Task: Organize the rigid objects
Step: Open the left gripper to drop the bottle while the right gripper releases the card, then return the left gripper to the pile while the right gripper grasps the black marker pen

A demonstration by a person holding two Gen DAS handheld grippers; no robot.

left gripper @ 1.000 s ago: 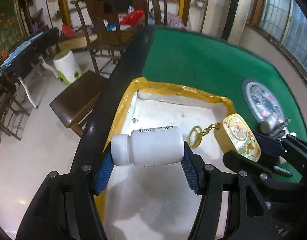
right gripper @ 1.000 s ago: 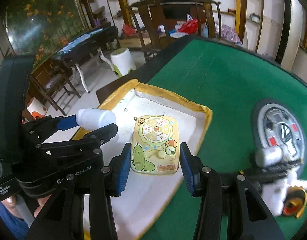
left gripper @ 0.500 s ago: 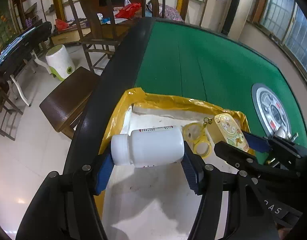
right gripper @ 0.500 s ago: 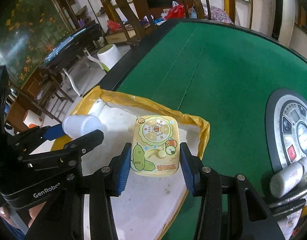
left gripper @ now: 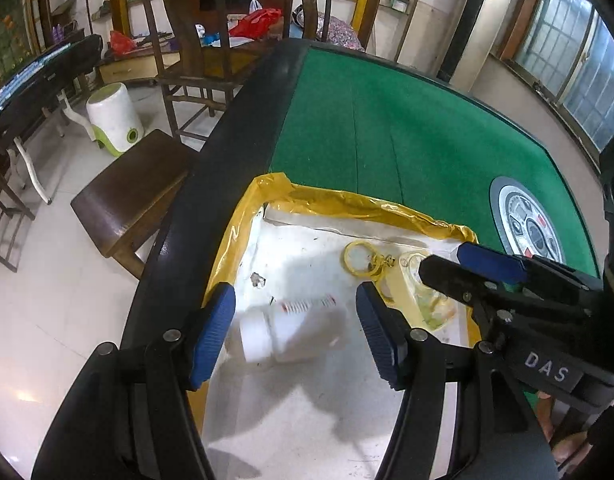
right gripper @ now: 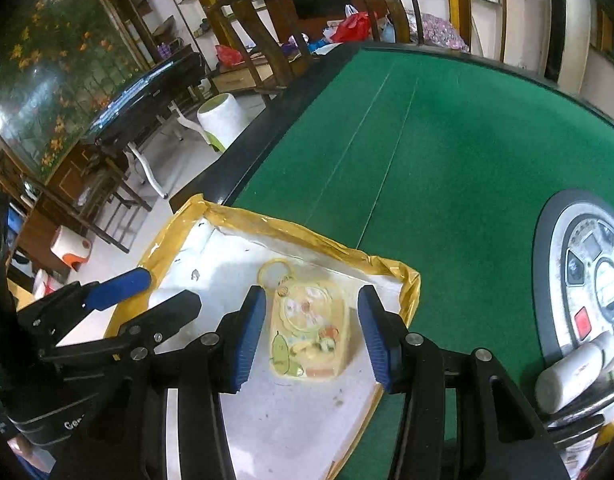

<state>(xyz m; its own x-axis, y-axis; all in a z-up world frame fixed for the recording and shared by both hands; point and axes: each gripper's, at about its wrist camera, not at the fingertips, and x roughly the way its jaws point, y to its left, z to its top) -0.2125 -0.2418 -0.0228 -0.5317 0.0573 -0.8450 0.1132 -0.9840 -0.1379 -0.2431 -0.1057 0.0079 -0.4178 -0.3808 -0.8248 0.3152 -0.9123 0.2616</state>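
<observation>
A white pill bottle (left gripper: pixel 267 336) lies blurred on its side on the white floor of the yellow-rimmed tray (left gripper: pixel 347 200). My left gripper (left gripper: pixel 295 334) stands open over it, and its blue pads are clear of both ends. A yellow cartoon game toy (right gripper: pixel 309 332) with a ring keychain (right gripper: pixel 273 274) lies blurred in the tray (right gripper: pixel 307 236). Above it my right gripper (right gripper: pixel 313 336) is open, its pads apart from the toy's sides. The toy (left gripper: pixel 423 292) shows partly behind the right gripper (left gripper: pixel 455 264) in the left wrist view. At the left of the right wrist view is the left gripper (right gripper: pixel 151 298).
The tray sits at the corner of a green felt table (right gripper: pixel 427 140) with a black rim. A round control panel (right gripper: pixel 599 280) is set in the felt, with a white tube (right gripper: pixel 571 372) beside it. A wooden stool (left gripper: pixel 131 188) and a white bin (left gripper: pixel 113 116) stand on the floor.
Both grippers have opened. The bottle has left the left pads and the toy has left the right pads; both now lie lower, in the tray, and are blurred.
</observation>
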